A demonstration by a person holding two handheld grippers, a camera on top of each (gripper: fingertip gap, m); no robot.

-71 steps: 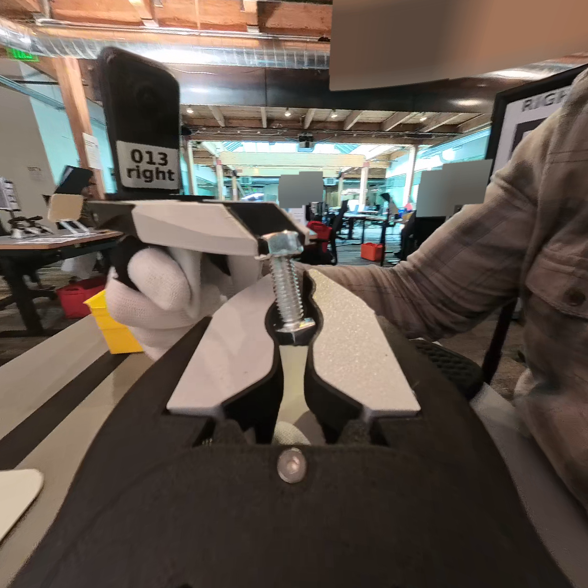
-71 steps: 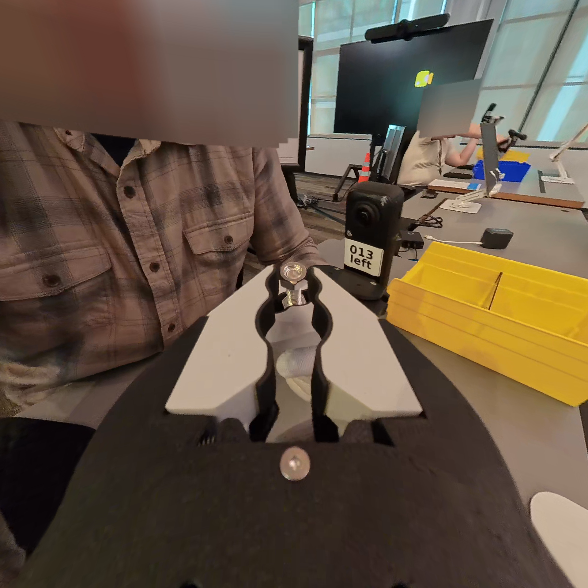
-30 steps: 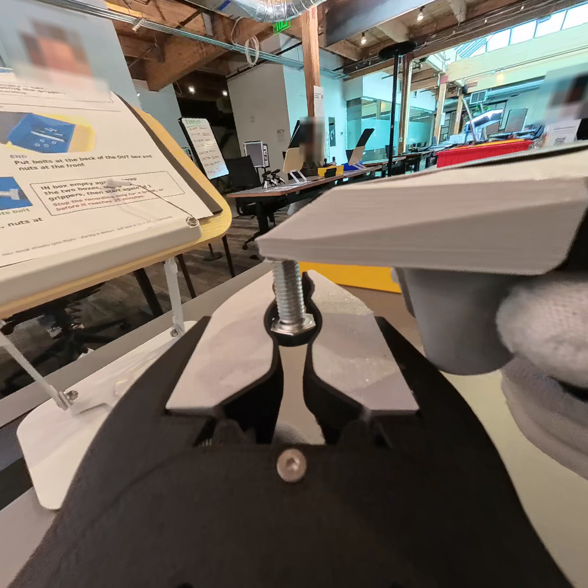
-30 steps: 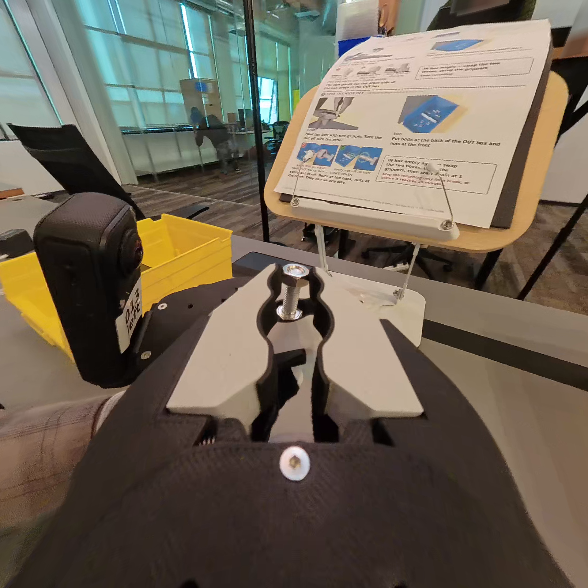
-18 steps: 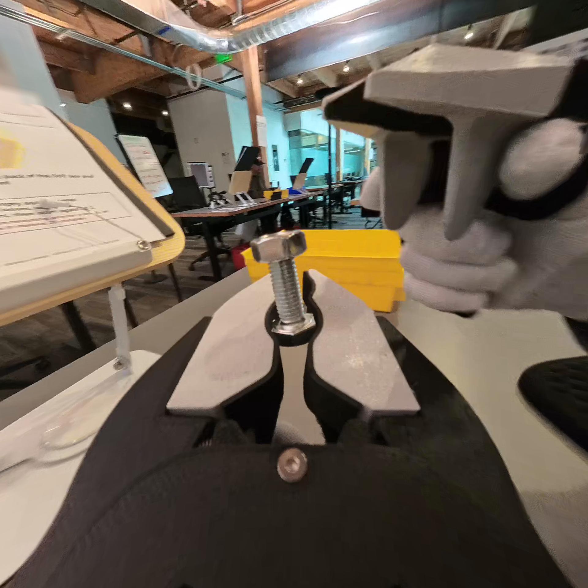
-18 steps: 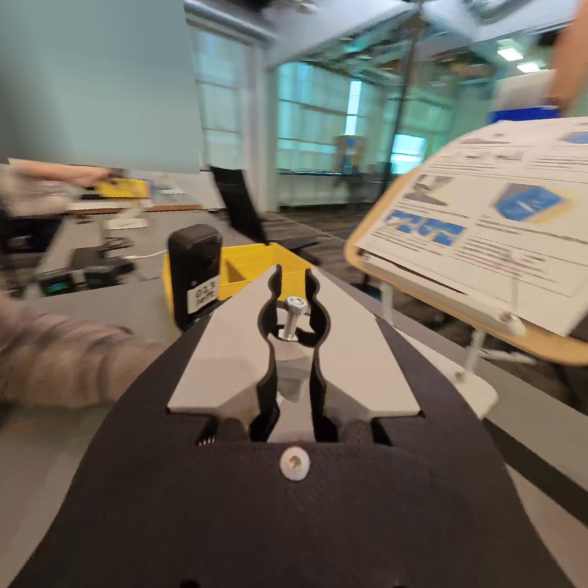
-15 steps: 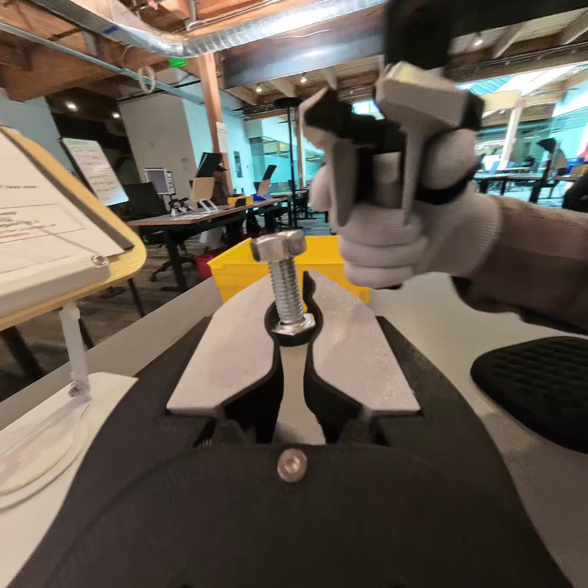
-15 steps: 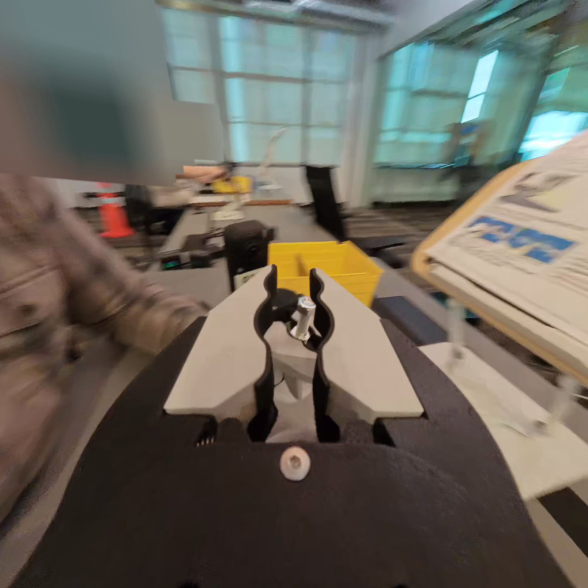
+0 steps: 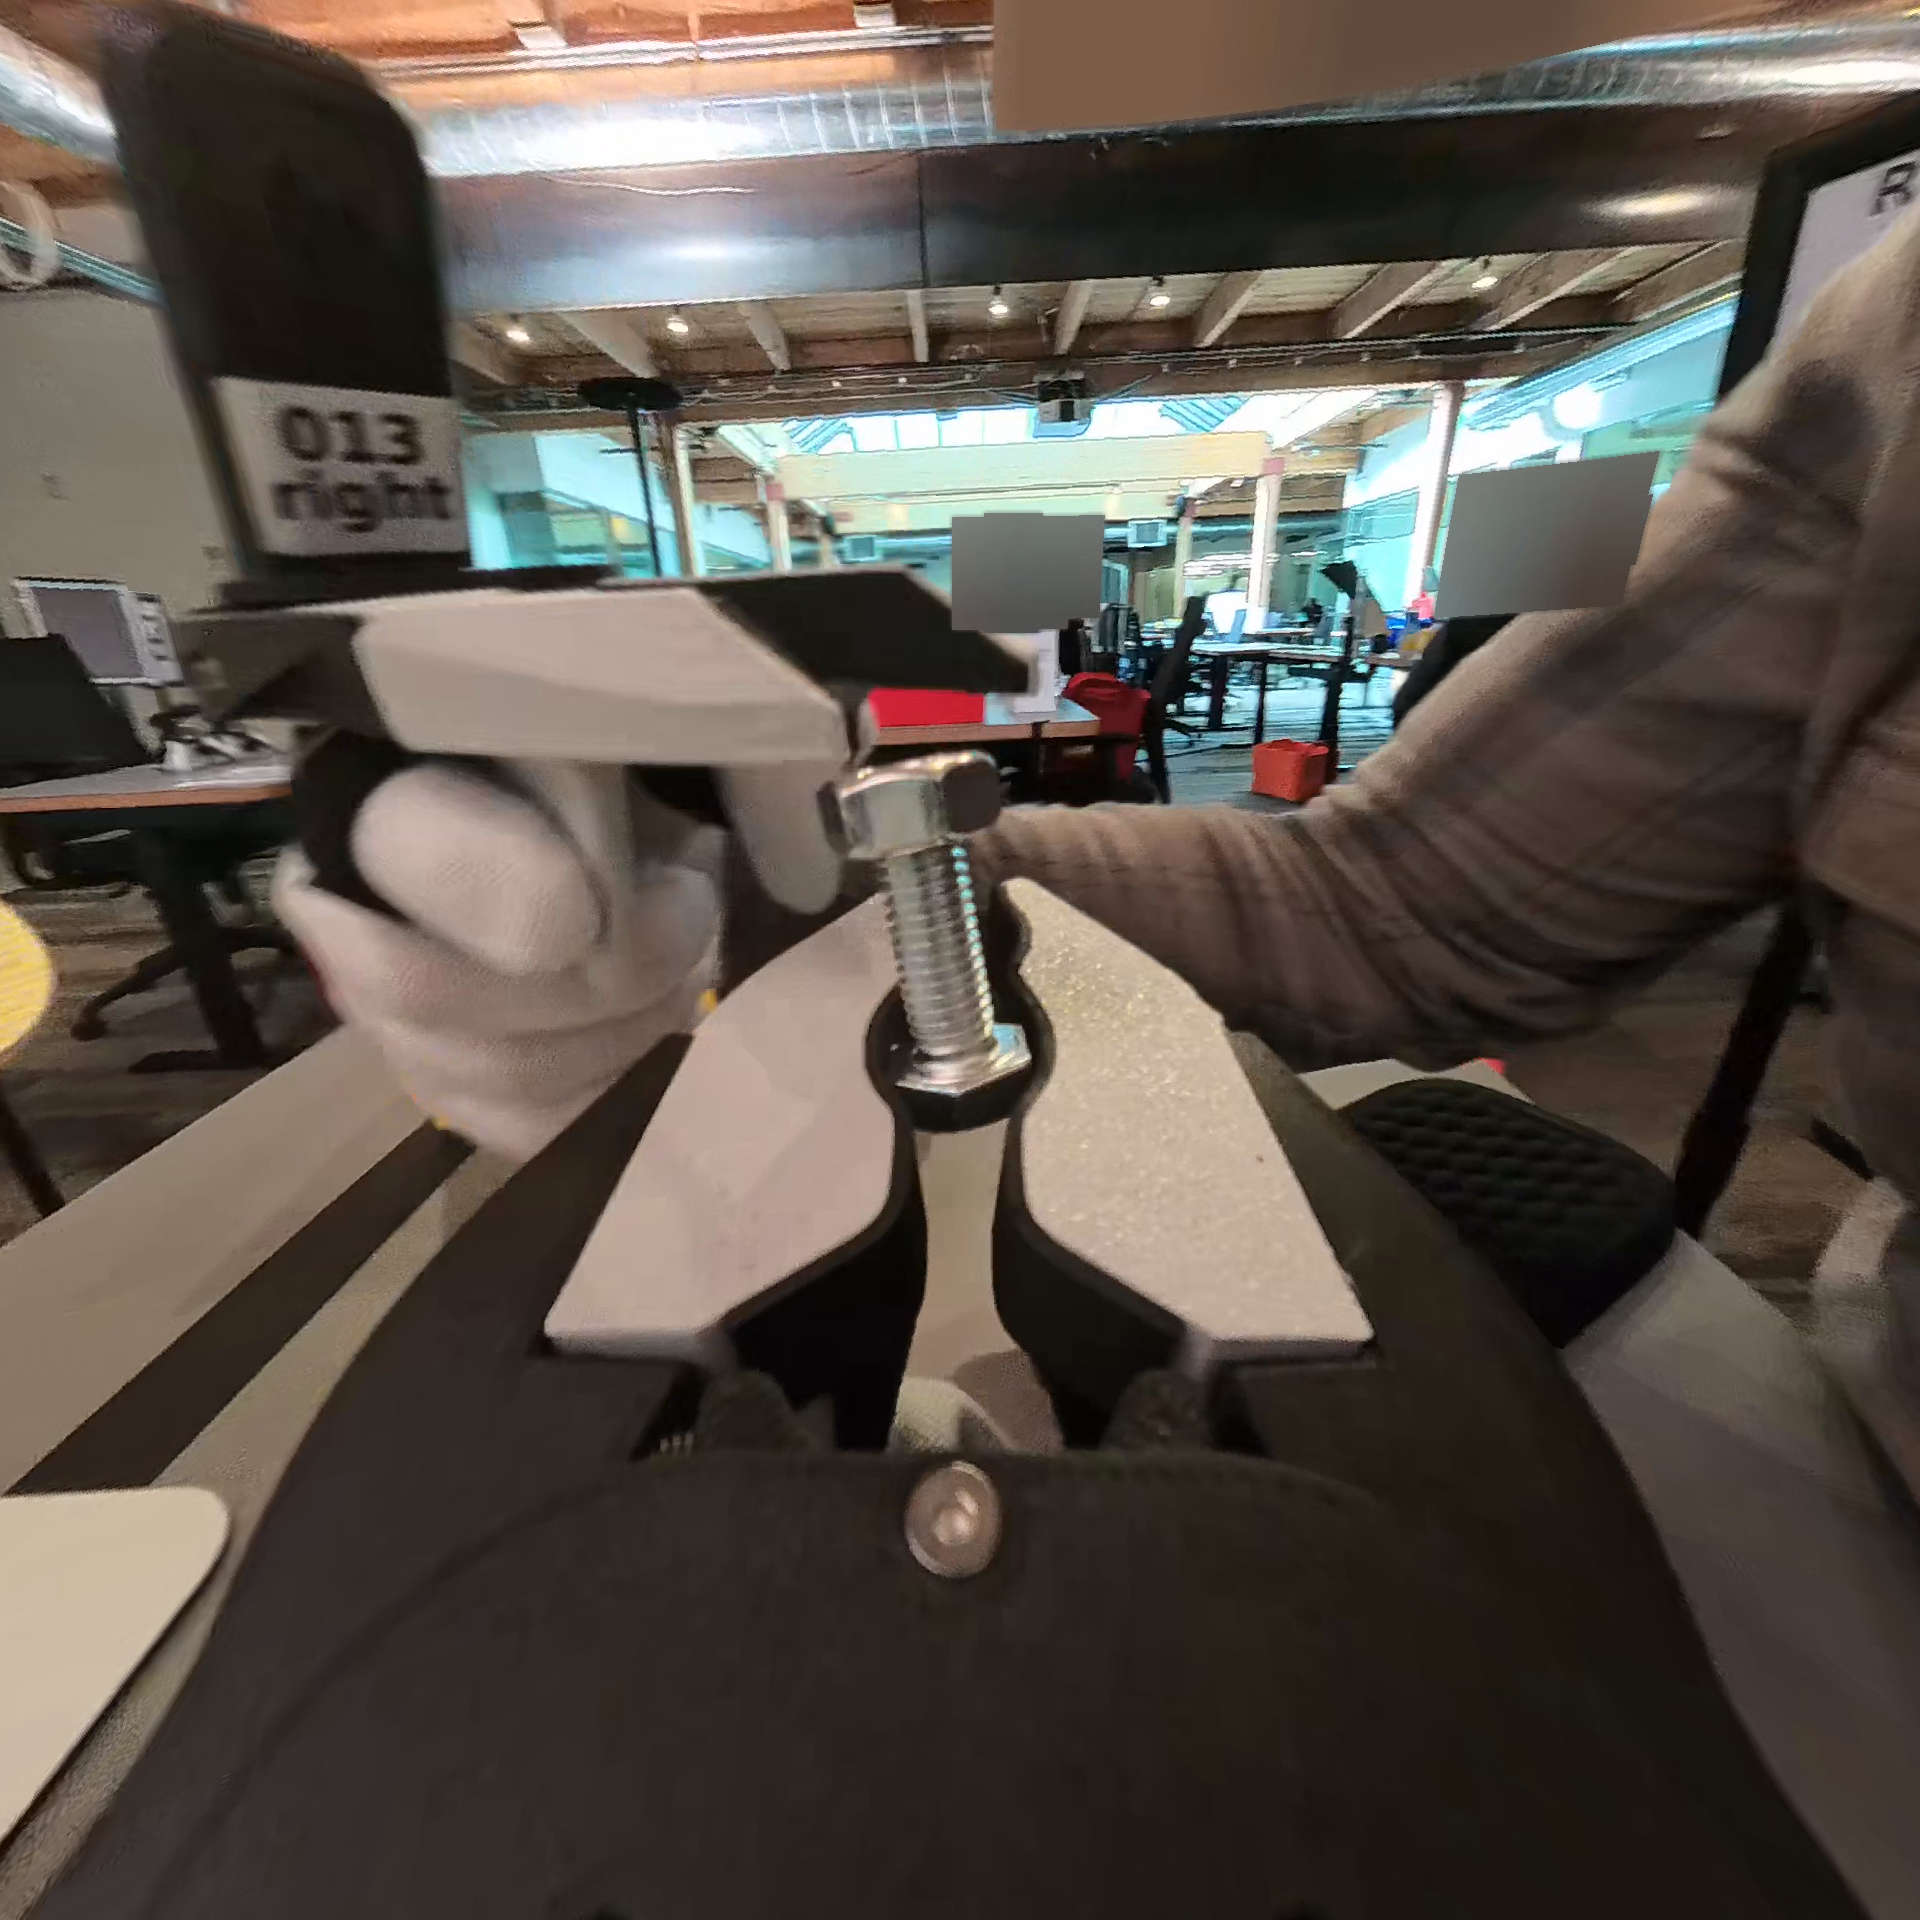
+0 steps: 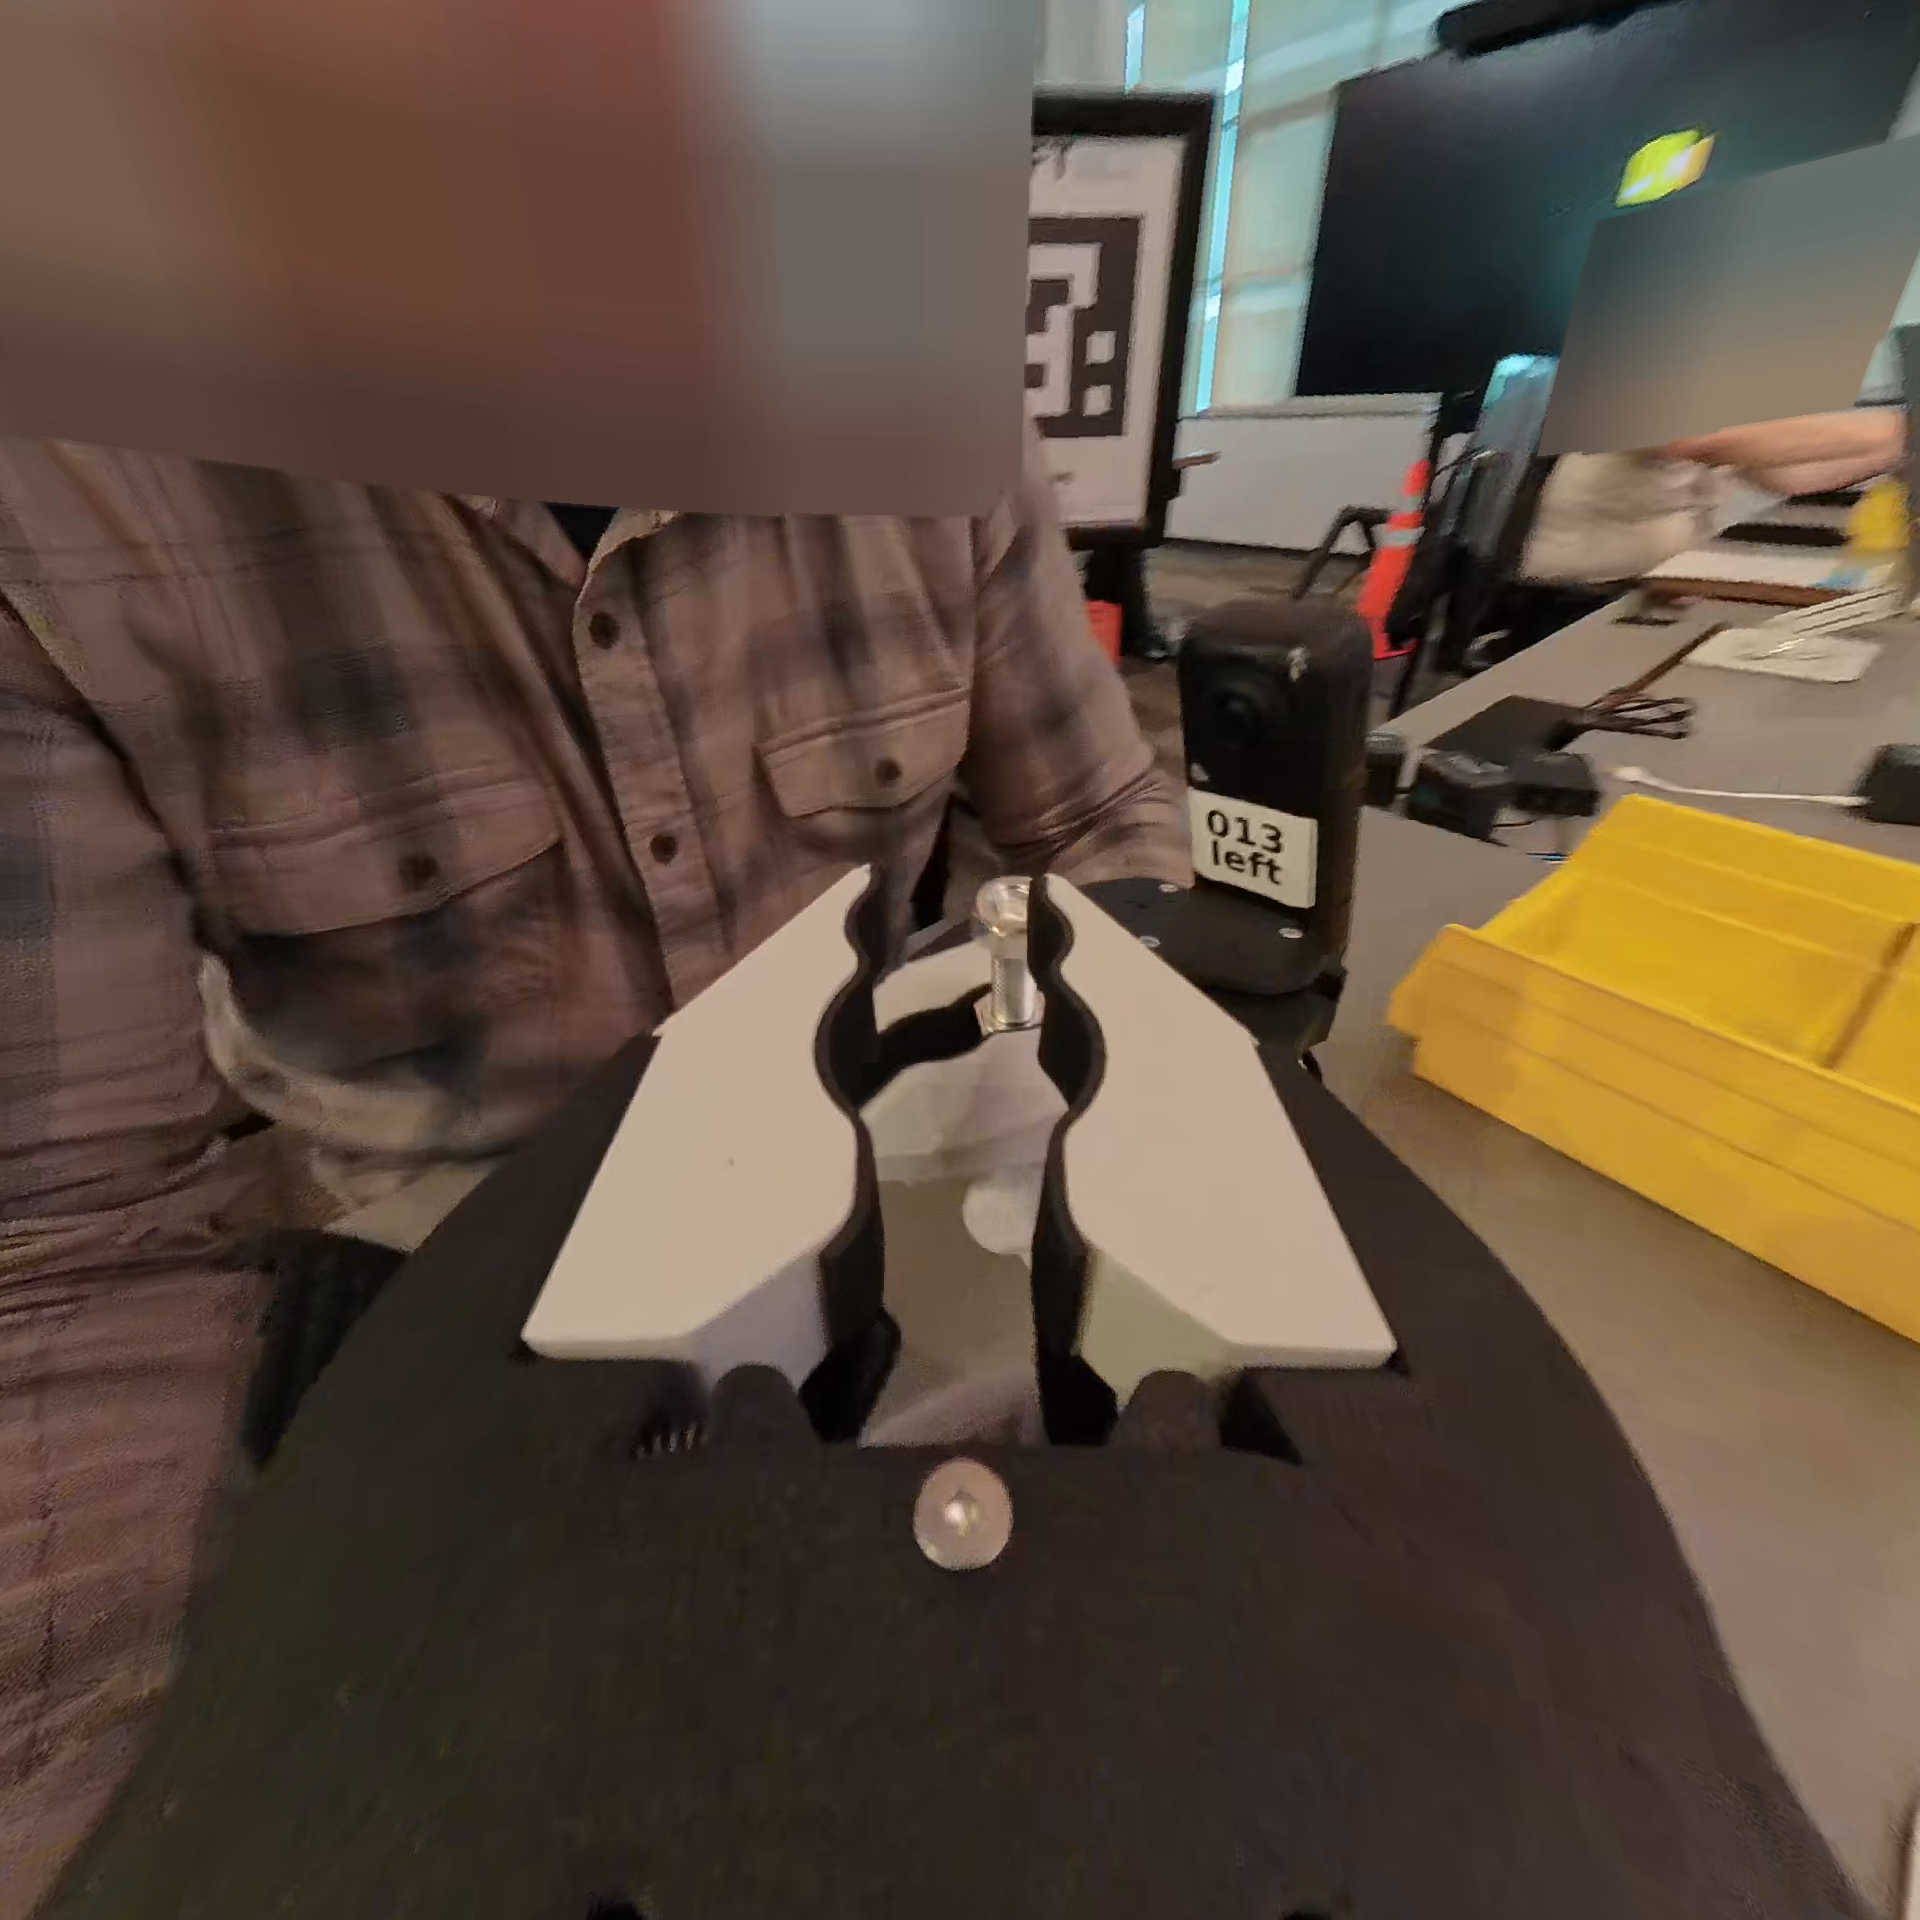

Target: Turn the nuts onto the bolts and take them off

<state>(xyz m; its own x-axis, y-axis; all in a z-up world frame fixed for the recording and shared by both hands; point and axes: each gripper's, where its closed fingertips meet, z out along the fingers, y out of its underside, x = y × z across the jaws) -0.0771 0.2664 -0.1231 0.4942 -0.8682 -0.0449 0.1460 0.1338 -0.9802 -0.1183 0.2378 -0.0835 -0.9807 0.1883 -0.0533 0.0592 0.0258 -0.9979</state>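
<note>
My left gripper is shut on a silver hex nut. A threaded silver bolt stands up out of the nut, with its hex head on top. My right gripper is open, and its fingertips stand on either side of the bolt head with a gap on each side. In the left wrist view its grey fingers reach in from the left at head height, held by a white-gloved hand.
A yellow divided bin sits on the grey table at the right. The person in a plaid shirt sits close behind the grippers. A black mesh chair arm and a white stand base are nearby.
A second ago my right gripper was shut on the bolt head. It let go and drew away. Both grippers swung back toward the person, and the right one is around the head again, open.
</note>
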